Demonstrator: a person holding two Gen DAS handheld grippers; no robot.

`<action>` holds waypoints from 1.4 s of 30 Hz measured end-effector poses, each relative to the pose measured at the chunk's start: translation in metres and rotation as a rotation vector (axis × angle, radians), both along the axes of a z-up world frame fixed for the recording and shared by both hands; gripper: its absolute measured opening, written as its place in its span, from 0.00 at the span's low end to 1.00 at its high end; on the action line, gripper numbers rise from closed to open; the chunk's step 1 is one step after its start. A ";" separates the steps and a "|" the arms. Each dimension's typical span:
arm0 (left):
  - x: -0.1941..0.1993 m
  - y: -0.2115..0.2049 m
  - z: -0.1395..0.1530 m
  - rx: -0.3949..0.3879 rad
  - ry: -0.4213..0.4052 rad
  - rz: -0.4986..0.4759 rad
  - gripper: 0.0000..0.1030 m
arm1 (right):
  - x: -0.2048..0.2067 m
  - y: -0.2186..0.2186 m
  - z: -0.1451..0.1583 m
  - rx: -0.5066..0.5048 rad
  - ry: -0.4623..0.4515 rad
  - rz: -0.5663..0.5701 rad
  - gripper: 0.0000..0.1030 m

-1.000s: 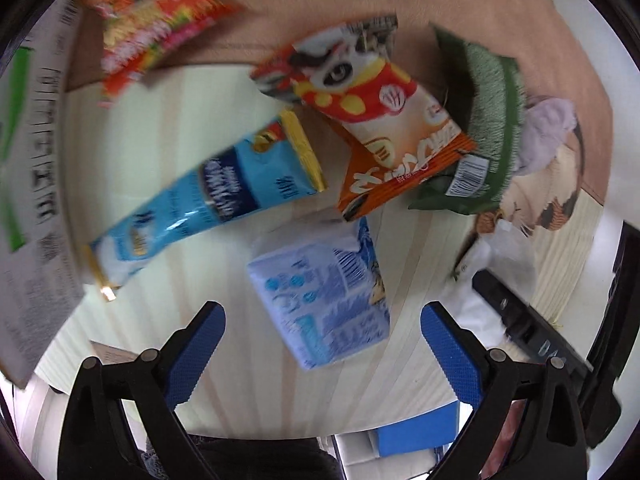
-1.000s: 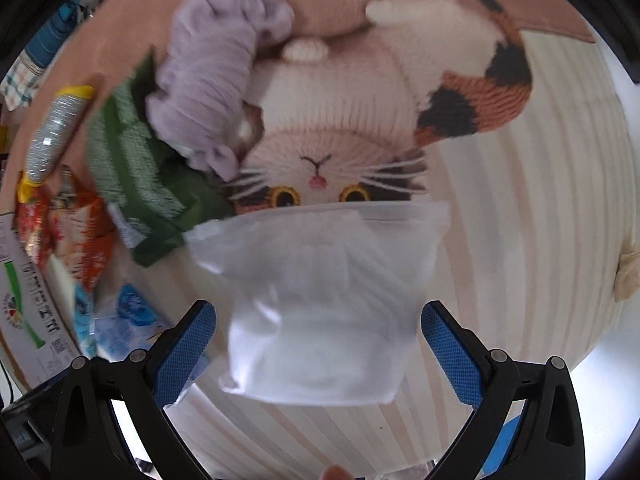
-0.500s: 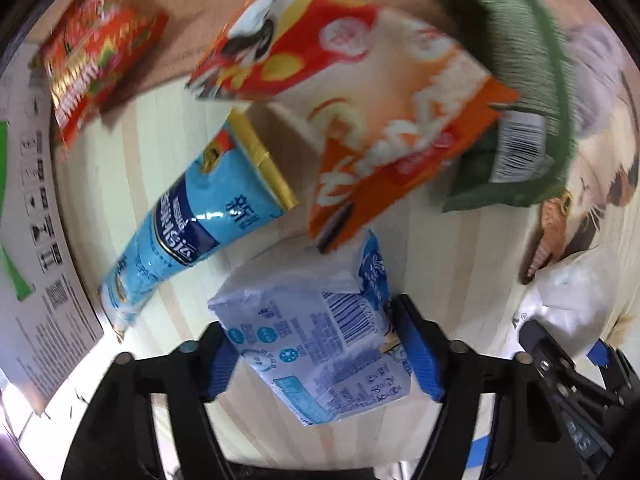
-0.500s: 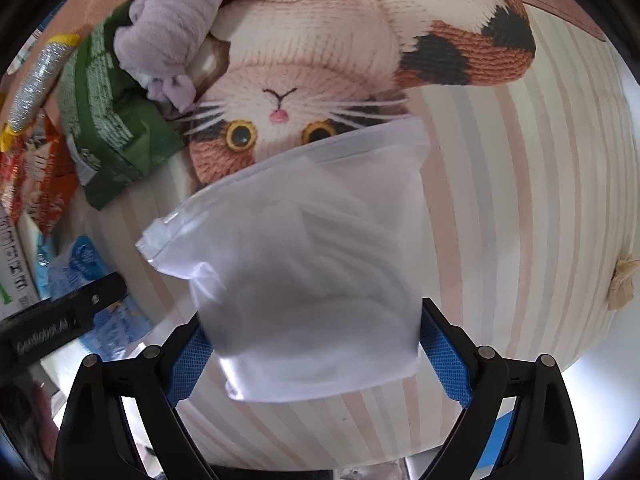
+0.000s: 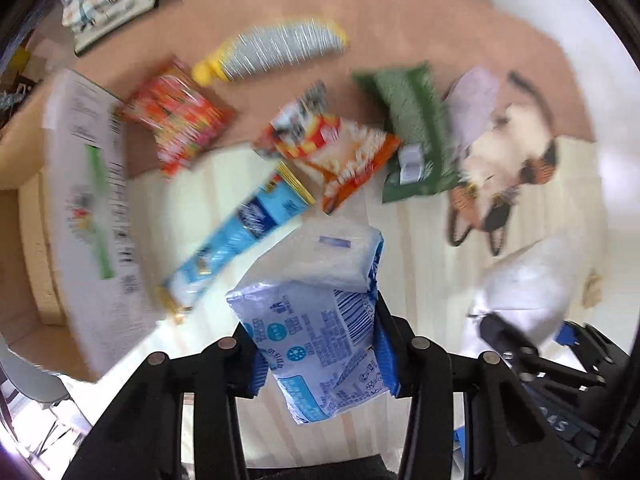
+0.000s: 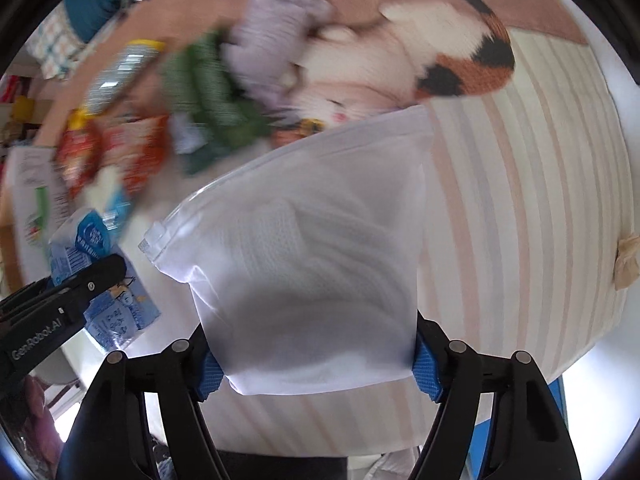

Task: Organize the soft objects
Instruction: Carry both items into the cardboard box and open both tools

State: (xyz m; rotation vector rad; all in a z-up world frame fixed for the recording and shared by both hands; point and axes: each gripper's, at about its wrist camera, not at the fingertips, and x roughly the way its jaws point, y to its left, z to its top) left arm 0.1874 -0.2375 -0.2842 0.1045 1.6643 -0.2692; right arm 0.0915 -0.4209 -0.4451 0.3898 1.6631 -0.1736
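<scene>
My left gripper (image 5: 322, 368) is shut on a blue and white soft pack (image 5: 316, 320) and holds it lifted above the striped mat; the pack also shows in the right wrist view (image 6: 92, 276). My right gripper (image 6: 316, 368) is shut on a frosted white zip bag (image 6: 308, 264) with white fabric inside, also lifted; this bag shows in the left wrist view (image 5: 528, 284). The two grippers are side by side, left one to the left.
On the mat lie a blue tube pack (image 5: 240, 236), an orange snack bag (image 5: 340, 152), a green pack (image 5: 416, 132), a red snack bag (image 5: 180, 116), a silver and yellow pack (image 5: 276, 48) and a lilac cloth (image 5: 472, 100). A white printed box (image 5: 92, 208) stands left.
Both grippers closed on their objects, the left on the blue pack and the right on the zip bag, and lifted them off the mat. The views have pulled back.
</scene>
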 end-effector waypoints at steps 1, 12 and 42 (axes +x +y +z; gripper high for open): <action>-0.001 0.012 0.021 -0.015 -0.031 0.007 0.39 | -0.001 0.013 0.010 0.010 -0.026 0.015 0.74; 0.069 0.215 0.085 -0.047 -0.197 0.106 0.39 | 0.053 0.153 0.156 0.146 -0.220 0.189 0.74; 0.211 0.348 -0.118 -0.073 0.169 -0.050 0.42 | 0.259 0.434 0.017 0.055 0.015 0.185 0.76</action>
